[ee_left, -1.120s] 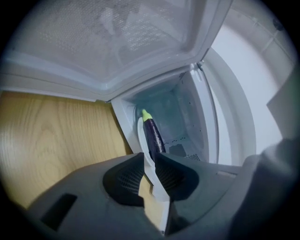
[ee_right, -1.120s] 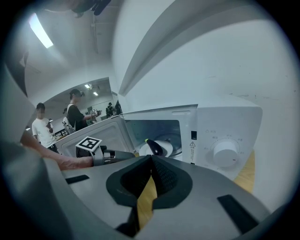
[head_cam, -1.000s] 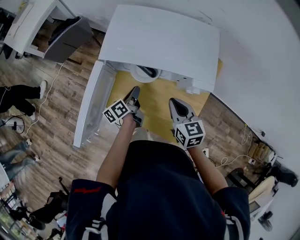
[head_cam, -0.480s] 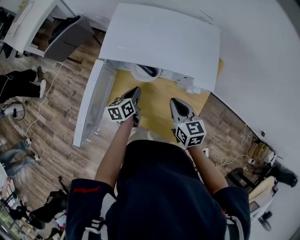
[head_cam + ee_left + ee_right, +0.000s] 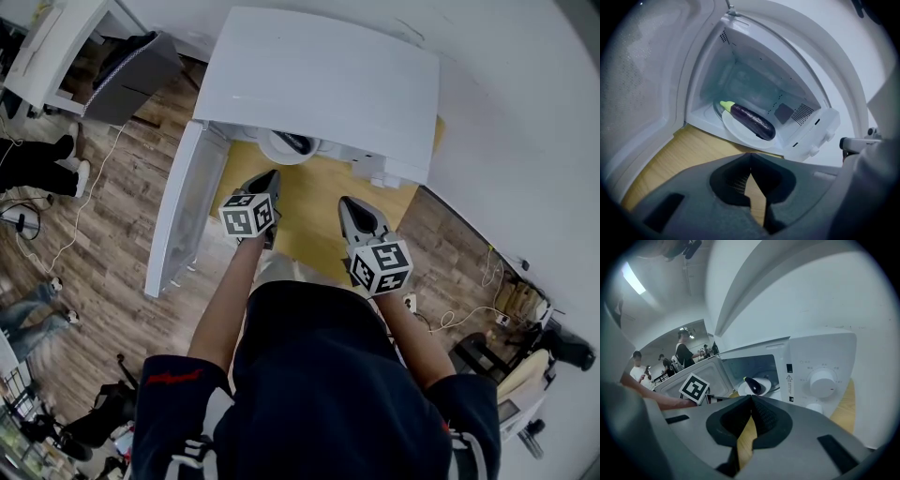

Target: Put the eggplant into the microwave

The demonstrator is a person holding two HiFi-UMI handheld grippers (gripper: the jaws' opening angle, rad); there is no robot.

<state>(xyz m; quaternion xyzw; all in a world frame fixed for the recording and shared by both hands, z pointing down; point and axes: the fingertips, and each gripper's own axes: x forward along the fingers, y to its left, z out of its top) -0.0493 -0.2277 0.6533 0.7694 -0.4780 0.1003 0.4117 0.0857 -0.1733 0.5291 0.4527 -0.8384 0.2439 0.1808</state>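
The dark purple eggplant (image 5: 752,122) lies on a white plate (image 5: 740,133) inside the open white microwave (image 5: 323,80). It also shows in the right gripper view as the eggplant (image 5: 753,386), and from above as a dark shape (image 5: 295,143) on the plate. The microwave door (image 5: 183,211) hangs open to the left. My left gripper (image 5: 271,178) is shut and empty, a short way in front of the opening over the wooden top. My right gripper (image 5: 345,202) is beside it, also shut and empty, facing the control panel (image 5: 822,380).
The microwave stands on a yellow wooden tabletop (image 5: 314,206) against a white wall. Its open door takes up the left side. A grey bag (image 5: 131,70) and cables lie on the floor at the left. People (image 5: 684,352) stand far behind.
My left gripper has rolled about its own axis, so its marker cube now faces more upward. The right gripper has kept still. A person's feet at the left edge have shifted.
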